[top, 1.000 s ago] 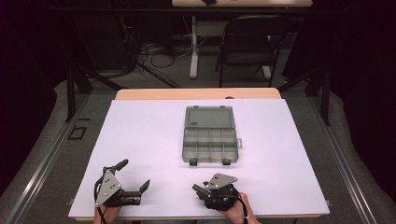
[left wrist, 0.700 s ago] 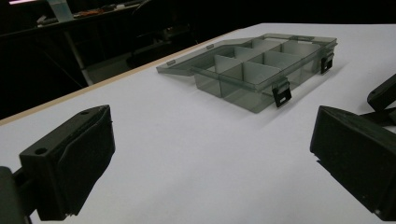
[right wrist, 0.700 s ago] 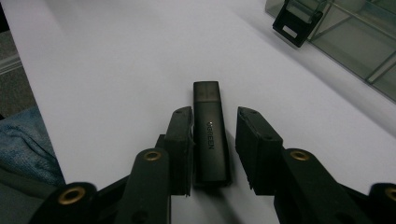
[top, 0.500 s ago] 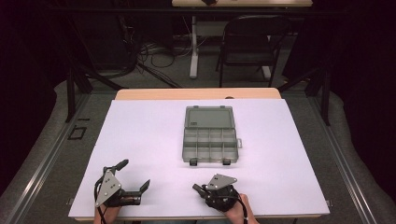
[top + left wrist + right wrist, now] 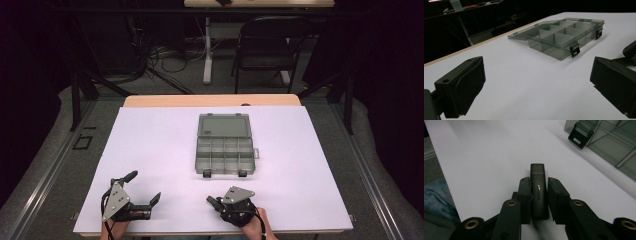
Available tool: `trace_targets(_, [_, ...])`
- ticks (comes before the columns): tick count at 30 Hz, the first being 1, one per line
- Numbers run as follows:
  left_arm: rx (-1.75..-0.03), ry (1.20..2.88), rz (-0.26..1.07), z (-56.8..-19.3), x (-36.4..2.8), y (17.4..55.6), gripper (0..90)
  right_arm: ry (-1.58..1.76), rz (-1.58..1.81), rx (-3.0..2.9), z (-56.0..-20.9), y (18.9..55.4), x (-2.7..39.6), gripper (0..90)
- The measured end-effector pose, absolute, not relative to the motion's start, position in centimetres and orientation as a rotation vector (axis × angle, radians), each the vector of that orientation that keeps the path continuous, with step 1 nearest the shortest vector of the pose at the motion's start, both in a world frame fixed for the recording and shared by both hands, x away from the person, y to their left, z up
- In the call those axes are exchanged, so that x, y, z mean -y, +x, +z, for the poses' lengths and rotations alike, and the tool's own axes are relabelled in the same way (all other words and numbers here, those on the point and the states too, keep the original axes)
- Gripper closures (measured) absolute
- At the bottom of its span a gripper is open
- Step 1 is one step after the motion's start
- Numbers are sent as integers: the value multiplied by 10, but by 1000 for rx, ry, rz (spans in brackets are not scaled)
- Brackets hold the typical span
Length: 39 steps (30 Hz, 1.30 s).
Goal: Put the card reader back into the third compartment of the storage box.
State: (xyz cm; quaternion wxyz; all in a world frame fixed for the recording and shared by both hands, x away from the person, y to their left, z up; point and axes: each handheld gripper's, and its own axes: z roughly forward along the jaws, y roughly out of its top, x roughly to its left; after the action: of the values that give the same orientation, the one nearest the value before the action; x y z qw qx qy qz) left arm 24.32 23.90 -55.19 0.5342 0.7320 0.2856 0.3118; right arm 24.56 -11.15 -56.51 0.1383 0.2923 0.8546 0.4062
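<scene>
An open grey plastic compartment box [image 5: 224, 156] lies in the middle of the white table, its lid folded back on the far side and its compartments empty. My right gripper [image 5: 212, 202] rests near the front edge, shut on a black USB stick [image 5: 538, 192] that lies flat between its fingers [image 5: 525, 192] and points away from the hand. The box's black latch [image 5: 580, 133] lies beyond it to the right. My left gripper [image 5: 144, 186] stands open at the front left with nothing between its jaws; the box [image 5: 564, 35] lies ahead of it.
A white sheet [image 5: 150, 145] covers the table, with a wooden strip [image 5: 210, 100] at the far edge. A folding chair [image 5: 267, 47] and floor cables [image 5: 165, 60] lie beyond the table. Blue fabric [image 5: 435, 195] shows past the front edge.
</scene>
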Motion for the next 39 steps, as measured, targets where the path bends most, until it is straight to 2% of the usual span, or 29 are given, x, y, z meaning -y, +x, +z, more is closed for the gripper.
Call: trace_targets(39, [-681, 1744, 741, -552, -239, 244, 1, 813, 1188, -2411, -552, 247, 125, 735])
